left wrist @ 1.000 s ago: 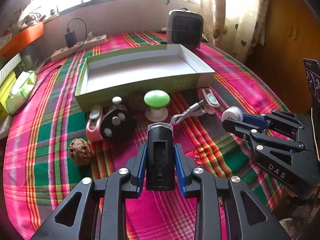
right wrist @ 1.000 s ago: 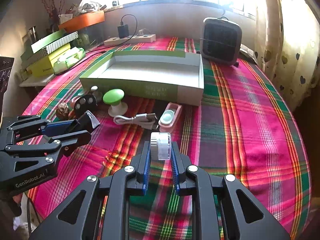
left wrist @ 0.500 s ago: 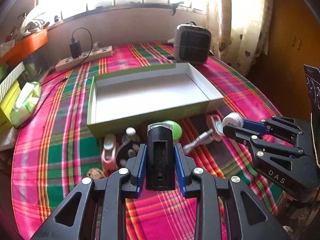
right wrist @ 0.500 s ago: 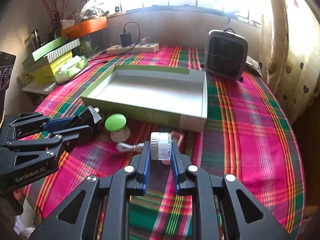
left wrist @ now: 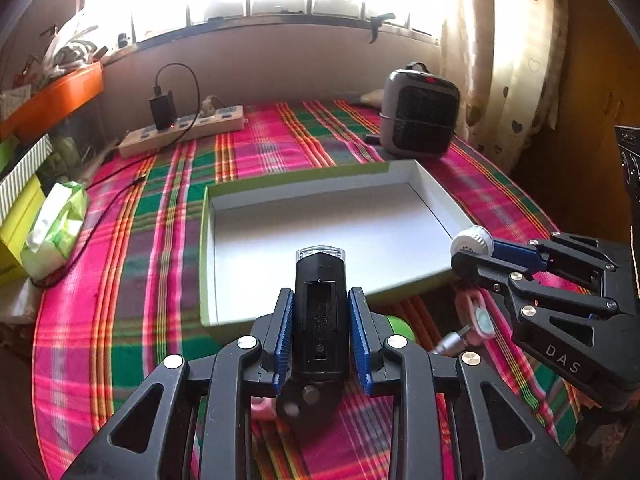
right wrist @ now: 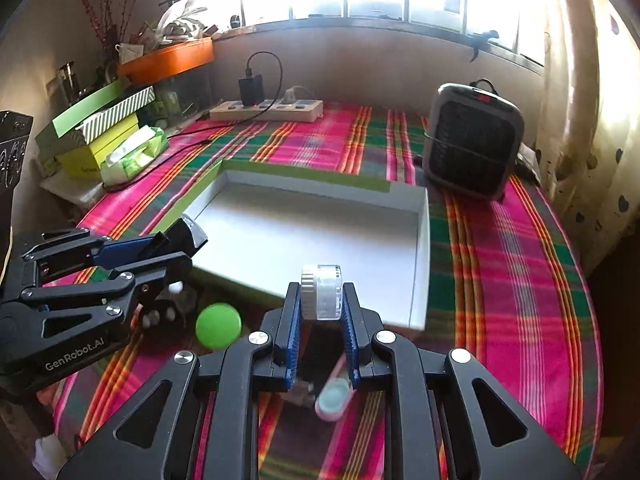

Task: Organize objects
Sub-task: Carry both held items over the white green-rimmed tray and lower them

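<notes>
Green mushroom-shaped knob (left wrist: 398, 330): mostly hidden behind the left gripper (left wrist: 320, 320); only a sliver showed. Pink case (right wrist: 334, 398): partly covered by the right gripper (right wrist: 320, 320). White cable (left wrist: 452, 342): only its metal plug was visible. Box (left wrist: 432, 192) near wall: blurred. Window panes: washed out by glare.

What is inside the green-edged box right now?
Nothing shows on the white floor of the box. The black device and the small round jar cover strips of its near edge.
</notes>
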The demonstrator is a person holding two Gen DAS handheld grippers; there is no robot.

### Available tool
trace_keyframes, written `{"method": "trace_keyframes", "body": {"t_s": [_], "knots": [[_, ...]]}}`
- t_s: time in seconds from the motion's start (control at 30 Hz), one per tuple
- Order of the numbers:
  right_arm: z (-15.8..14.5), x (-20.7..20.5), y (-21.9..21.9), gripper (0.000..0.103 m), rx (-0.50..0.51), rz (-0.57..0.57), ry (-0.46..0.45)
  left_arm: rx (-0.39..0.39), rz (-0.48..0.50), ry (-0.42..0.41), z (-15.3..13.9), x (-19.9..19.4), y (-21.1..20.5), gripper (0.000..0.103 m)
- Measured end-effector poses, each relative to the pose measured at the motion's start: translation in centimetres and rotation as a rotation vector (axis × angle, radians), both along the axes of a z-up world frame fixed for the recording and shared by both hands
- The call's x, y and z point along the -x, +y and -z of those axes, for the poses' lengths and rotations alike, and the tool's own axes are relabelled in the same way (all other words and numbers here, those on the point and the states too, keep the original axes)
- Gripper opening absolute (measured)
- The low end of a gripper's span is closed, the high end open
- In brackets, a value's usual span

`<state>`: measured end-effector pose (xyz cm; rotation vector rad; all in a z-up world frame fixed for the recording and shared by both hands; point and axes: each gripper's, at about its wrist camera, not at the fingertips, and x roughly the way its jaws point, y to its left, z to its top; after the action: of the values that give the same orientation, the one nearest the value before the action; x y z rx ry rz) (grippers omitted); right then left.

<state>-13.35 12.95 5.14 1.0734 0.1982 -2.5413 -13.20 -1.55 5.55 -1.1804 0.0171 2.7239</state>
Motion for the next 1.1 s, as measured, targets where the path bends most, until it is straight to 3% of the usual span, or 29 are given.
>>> {"method": "trace_keyframes", "body": {"t_s": [0.53,1.1], "knots": [[0.5,5.8,-2.0,0.020,-0.031,-0.006,-0.030,0.016,-0.022,-0.017,0.5,5.2,-1.4,0.025],[3.7,11.9,-3.4,0.020,-0.076,0.019,-0.123,0.031,-0.028,-0.092,2.8,10.2,-1.5,0.025]]}}
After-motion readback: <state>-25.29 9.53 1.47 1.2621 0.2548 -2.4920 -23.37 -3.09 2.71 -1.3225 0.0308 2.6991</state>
